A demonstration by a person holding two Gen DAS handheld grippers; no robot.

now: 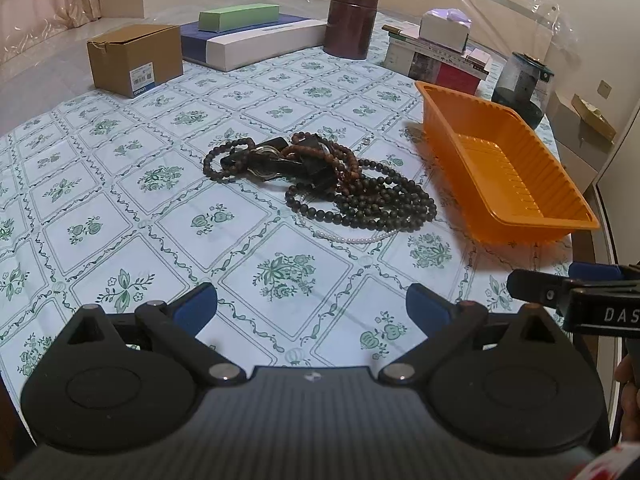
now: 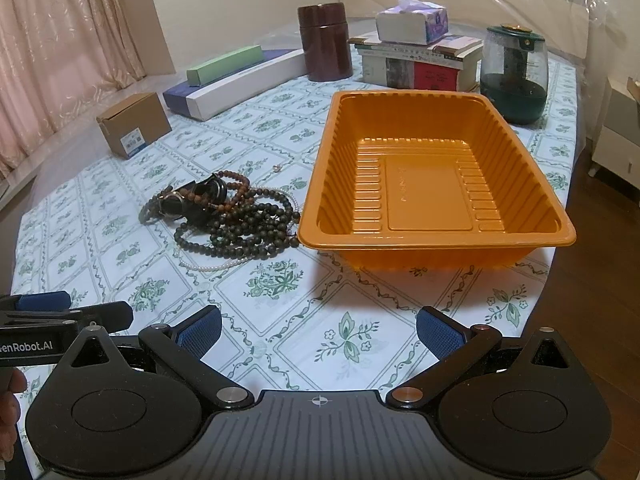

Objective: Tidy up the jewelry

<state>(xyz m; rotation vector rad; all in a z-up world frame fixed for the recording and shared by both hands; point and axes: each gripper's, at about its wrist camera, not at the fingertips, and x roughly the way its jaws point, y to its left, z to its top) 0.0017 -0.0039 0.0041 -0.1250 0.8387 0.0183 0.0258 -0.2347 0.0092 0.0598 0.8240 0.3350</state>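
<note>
Within the pile, the dark pieces at its middle are tangled under the beads and cannot be told apart, and a pearl strand is partly covered by the dark beads. The right gripper is cut off at the edge of the left view; only part of the left gripper is seen in the right view. Along the far side of the desk are set a carton, long boxes, a brown canister, books with a tissue pack on top, and a green jar. The pile is made of dark and reddish-brown bead strands heaped together at mid-desk, just left of the empty orange tray and touching its rim in the right view. Both pairs of jaws are held wide apart over bare cloth, with nothing between them.
</note>
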